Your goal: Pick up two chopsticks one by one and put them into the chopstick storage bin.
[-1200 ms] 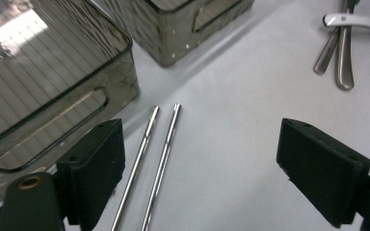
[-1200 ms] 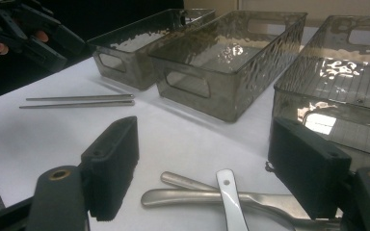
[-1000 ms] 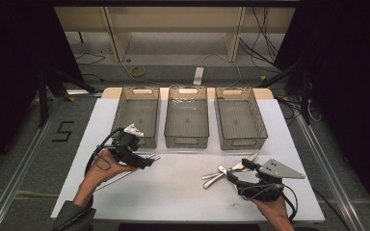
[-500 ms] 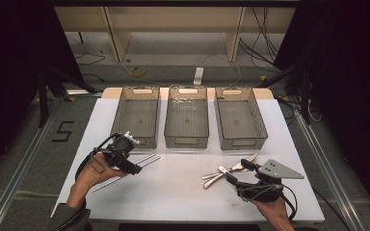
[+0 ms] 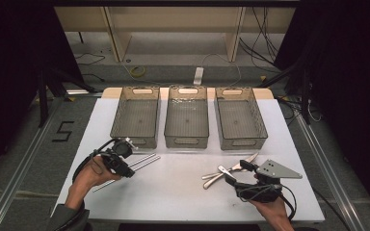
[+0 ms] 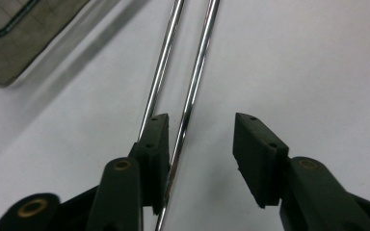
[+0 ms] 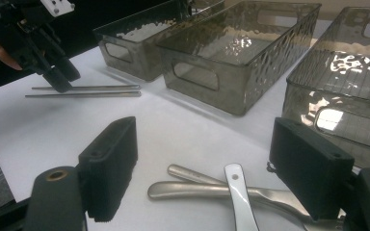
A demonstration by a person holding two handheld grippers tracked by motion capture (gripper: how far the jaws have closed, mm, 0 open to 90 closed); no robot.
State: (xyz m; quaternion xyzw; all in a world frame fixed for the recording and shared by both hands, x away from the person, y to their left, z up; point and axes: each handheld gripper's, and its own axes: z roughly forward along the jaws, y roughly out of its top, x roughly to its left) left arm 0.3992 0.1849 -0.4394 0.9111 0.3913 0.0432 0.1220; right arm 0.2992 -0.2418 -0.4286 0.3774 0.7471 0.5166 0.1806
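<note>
Two metal chopsticks (image 5: 142,162) lie side by side on the white table (image 5: 173,192), left of centre. My left gripper (image 5: 126,168) is lowered over them and its jaws have just been closing. In the left gripper view one chopstick (image 6: 192,82) runs between the jaws beside the left pad (image 6: 158,139); the other passes under that jaw. The right pad stands apart from them, so the left gripper (image 6: 201,127) is open. Steel cutlery (image 5: 224,171) lies crossed at the right. My right gripper (image 5: 236,172) stands wide open over the cutlery handles (image 7: 207,190), gripping nothing.
Three clear smoky plastic bins (image 5: 137,140) (image 5: 186,142) (image 5: 243,143) stand in a row at the back of the table, all empty. Bare tabletop lies between the chopsticks and the cutlery. Dark floor and cables surround the table.
My left hand has come down and slightly nearer onto the chopsticks, and its jaws have narrowed around one of them. The right hand and the cutlery have kept still.
</note>
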